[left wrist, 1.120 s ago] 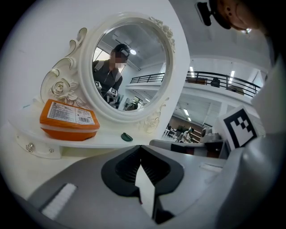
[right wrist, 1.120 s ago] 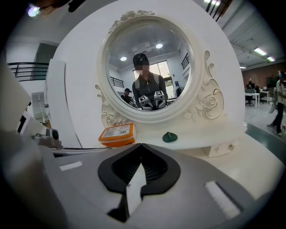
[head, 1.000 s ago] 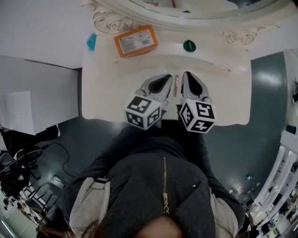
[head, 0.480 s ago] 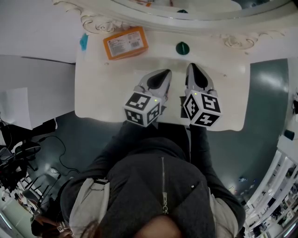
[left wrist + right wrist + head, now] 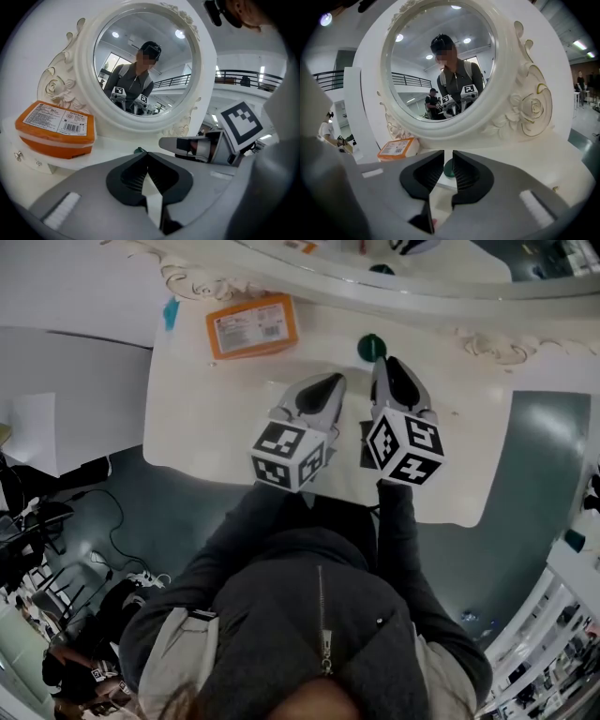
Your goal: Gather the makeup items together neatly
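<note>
Grey jaws clenched on nothing, the left gripper (image 5: pixel 330 382) pointed across the white table (image 5: pixel 216 418) from its near edge. Just beside it, the right gripper (image 5: pixel 385 364) had just been opening, its jaws a narrow slit apart and pinching nothing. A small green jar (image 5: pixel 371 346) sat just beyond its tips, showing through that slit, near the table's far edge. An orange box (image 5: pixel 251 324) lay towards the far left corner, below the mirror (image 5: pixel 375 282).
</note>
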The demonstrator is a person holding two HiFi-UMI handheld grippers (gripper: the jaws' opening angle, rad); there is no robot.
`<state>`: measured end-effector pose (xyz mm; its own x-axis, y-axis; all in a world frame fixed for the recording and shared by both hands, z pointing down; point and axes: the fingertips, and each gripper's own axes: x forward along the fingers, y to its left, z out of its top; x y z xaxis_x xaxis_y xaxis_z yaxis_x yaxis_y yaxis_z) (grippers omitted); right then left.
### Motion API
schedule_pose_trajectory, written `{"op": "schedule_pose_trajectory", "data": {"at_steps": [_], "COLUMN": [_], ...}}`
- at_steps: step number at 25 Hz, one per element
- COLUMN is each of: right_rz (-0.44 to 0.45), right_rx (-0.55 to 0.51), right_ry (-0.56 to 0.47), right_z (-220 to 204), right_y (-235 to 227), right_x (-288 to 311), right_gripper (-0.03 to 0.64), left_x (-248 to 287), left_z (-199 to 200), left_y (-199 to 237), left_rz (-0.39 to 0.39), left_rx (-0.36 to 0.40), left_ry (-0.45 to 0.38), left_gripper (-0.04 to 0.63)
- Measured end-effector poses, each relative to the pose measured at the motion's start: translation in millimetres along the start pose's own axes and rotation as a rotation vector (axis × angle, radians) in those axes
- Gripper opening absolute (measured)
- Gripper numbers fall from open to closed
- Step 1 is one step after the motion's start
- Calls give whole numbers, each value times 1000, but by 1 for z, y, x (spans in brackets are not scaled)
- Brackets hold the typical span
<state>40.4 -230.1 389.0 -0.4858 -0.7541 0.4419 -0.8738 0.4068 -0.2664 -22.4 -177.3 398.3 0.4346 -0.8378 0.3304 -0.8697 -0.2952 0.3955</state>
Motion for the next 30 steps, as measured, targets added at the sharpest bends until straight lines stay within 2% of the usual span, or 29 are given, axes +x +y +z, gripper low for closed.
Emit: {"op": "schedule_pose_trajectory", "data": {"at_steps": [12,18,24,28,30], "right_rz": [43,55,24,18,3], "right_rx": [-64,-101,-175,-149,-137], "right_ry": [68,83,106,152,154], "right_z": [-18,-23,-27,-36,-37], "right_y": [-8,-4,-1,0,-2], "right_x": [39,49,52,54,54], "right_gripper": [78,89,87,86,64], "left_x": [21,24,23,22,22], "left_z": [-16,-18,-18,-18,-19], "left_y": [11,11,13,16,17], "left_rz": [82,98,103,105,101], "left_rx": [-45,-59,-58,-63,-64], "left_ry": [13,12,16,19,22], "left_gripper": [9,9,9,9,9]}}
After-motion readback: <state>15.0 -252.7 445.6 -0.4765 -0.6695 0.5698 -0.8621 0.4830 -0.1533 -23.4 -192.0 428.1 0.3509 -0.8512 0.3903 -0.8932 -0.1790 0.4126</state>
